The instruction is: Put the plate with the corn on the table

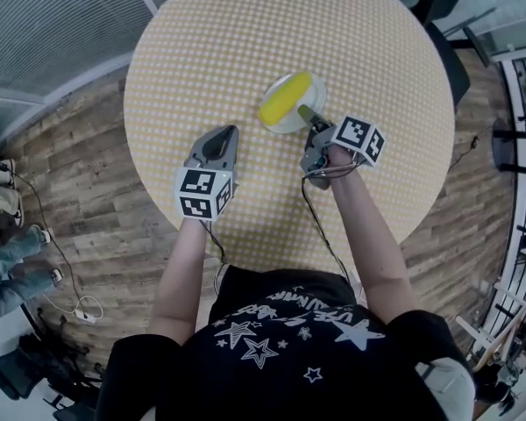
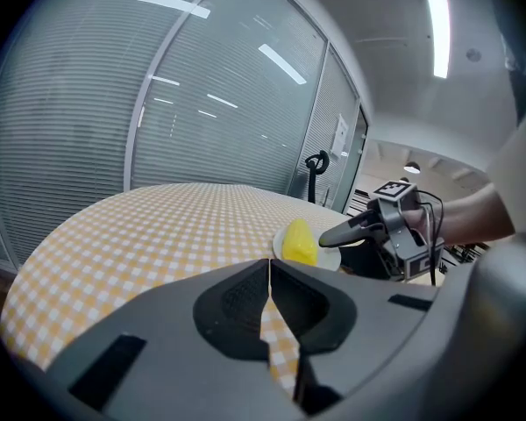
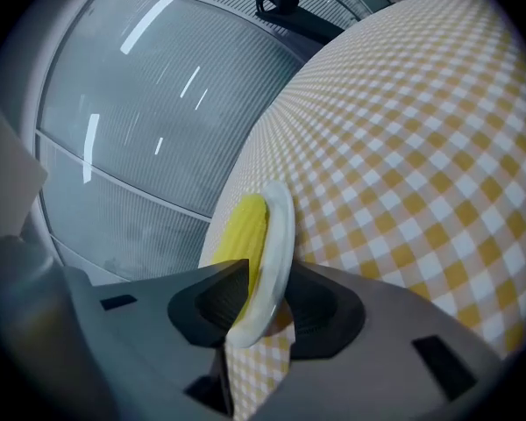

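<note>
Item inspected: one white plate, lying flat on the round checked table, right of centre on the half nearer the person. One yellow corn cob lies across it, running on a diagonal.

The right gripper reaches in from the near side. Its jaws stand partly open, one above and one below the plate's near rim, with the rim between them. The right gripper view shows the plate edge-on in the gap, the cob beside the one jaw. I see no firm clamp on it.

The left gripper is held low over the table, well left of the plate and pointing away from the person. Its jaws meet at the tips with nothing between them; only checked cloth shows behind.

Both forearms are stretched forward from the body over the near edge of the table – the right forearm angled inward, the left forearm nearly straight.

Count: one plate, one cob, one table, two grippers.
</note>
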`<state>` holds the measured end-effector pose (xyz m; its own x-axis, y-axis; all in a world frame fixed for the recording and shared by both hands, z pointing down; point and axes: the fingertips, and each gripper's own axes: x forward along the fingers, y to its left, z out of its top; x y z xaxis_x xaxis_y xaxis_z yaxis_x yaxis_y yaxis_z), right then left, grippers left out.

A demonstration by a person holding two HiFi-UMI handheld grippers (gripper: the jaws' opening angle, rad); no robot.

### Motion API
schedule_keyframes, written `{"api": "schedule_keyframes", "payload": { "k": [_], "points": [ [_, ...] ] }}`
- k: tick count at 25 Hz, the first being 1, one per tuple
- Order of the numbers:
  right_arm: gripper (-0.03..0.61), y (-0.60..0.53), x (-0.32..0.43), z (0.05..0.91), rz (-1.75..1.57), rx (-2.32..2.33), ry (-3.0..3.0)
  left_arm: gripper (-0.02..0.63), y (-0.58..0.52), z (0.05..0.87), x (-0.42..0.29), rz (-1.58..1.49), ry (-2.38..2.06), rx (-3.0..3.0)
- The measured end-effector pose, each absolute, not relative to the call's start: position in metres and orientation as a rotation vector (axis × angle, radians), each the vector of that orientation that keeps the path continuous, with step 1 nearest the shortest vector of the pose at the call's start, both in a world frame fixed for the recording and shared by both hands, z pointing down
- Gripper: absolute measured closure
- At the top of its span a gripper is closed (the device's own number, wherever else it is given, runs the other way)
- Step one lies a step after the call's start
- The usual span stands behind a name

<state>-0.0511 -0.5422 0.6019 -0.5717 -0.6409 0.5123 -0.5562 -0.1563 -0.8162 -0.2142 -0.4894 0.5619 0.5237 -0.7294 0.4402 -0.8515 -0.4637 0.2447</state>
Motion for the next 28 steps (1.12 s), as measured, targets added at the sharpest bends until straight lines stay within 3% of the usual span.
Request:
{"api": "schedule_keyframes", "payload": {
  "k": [9, 21, 28],
  "points": [
    [0.425, -0.517, -0.031, 0.601, -1.839, -1.536, 2.059, 0.601, -0.466, 0.550, -0.201, 0.411, -1.252, 2.387],
    [0.426, -0.461, -0.019, 0.544, -1.614, -1.296, 2.137, 0.601, -0.414, 0.511, -0.182, 0.368, -1.280, 2.448],
    [0.454, -0.411, -0.010, 0.490, -1.287, -1.318, 2.445, 0.601, -0.367, 0.483, -0.161, 0.331, -1.305, 2.481]
  ]
}}
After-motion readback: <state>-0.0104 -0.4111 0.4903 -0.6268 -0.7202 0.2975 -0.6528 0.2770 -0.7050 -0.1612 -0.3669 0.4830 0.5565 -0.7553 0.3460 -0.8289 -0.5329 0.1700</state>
